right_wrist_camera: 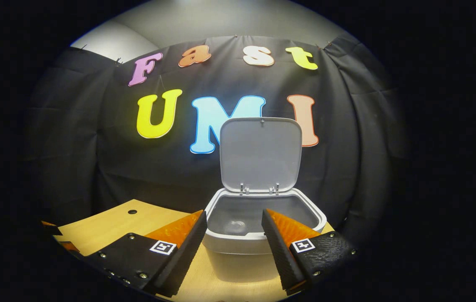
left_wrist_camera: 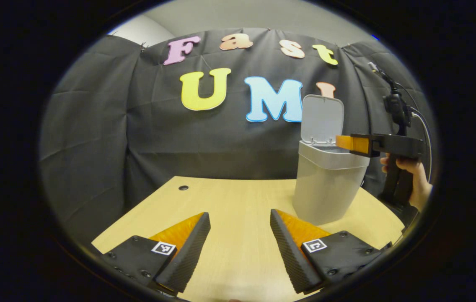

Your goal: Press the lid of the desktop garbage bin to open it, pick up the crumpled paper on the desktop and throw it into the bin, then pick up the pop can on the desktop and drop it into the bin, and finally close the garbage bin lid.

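Observation:
The grey desktop bin stands at the table's right side with its lid tipped up and back. In the right gripper view I look down into the bin past the upright lid. A pale round shape lies at the bottom, and I cannot tell what it is. My right gripper hangs open over the bin's front rim with nothing between its fingers. In the left gripper view a hand holds the right gripper level above the bin's mouth. My left gripper is open over bare table.
The light wooden table has a small round hole near its far left corner. Black cloth walls close in behind and at both sides. A cable and mount rise above the right gripper. The bin sits close to the table's right edge.

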Demonstrator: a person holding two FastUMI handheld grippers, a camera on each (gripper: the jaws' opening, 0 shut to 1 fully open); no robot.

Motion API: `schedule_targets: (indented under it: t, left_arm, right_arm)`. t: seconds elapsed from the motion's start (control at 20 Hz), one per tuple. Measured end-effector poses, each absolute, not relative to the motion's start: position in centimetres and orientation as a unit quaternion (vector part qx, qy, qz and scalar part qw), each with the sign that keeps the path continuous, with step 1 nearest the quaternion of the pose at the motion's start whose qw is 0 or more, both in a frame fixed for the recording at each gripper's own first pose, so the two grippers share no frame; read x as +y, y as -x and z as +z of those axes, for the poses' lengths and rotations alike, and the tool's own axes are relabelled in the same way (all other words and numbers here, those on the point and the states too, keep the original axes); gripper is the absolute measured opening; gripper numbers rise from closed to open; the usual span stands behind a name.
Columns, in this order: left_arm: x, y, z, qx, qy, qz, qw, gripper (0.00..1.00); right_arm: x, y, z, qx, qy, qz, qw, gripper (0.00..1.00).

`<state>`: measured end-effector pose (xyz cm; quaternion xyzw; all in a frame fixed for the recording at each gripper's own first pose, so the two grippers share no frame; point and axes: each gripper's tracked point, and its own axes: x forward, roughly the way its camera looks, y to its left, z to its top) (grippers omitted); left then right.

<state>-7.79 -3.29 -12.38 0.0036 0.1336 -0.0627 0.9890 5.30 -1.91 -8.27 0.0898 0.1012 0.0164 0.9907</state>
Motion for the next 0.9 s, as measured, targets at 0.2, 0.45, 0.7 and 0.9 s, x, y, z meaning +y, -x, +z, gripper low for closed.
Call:
schedule_targets:
  t: [0.2, 0.45, 0.7, 0.9]
  left_arm:
    - [-3.6, 7.7, -12.3, 0.133, -0.007, -0.068, 0.989, 0.94]
    - [-3.8, 7.6, -12.2, 0.132, -0.009, -0.072, 0.989, 0.96]
    - [-4.1, 7.7, -12.4, 0.133, -0.007, -0.077, 0.988, 0.96]
    - [-3.7, 7.7, -12.2, 0.130, -0.008, -0.075, 0.989, 0.94]
  right_arm:
    - [-2.4, -5.5, -7.6, 0.097, -0.091, 0.011, 0.991, 0.85]
    - [-3.7, -6.6, -5.5, 0.080, -0.080, 0.004, 0.994, 0.92]
    - [-4.8, -8.1, -3.2, 0.066, -0.070, -0.003, 0.995, 0.91]
    - [-5.4, -9.8, -1.4, 0.059, -0.056, -0.008, 0.997, 0.91]
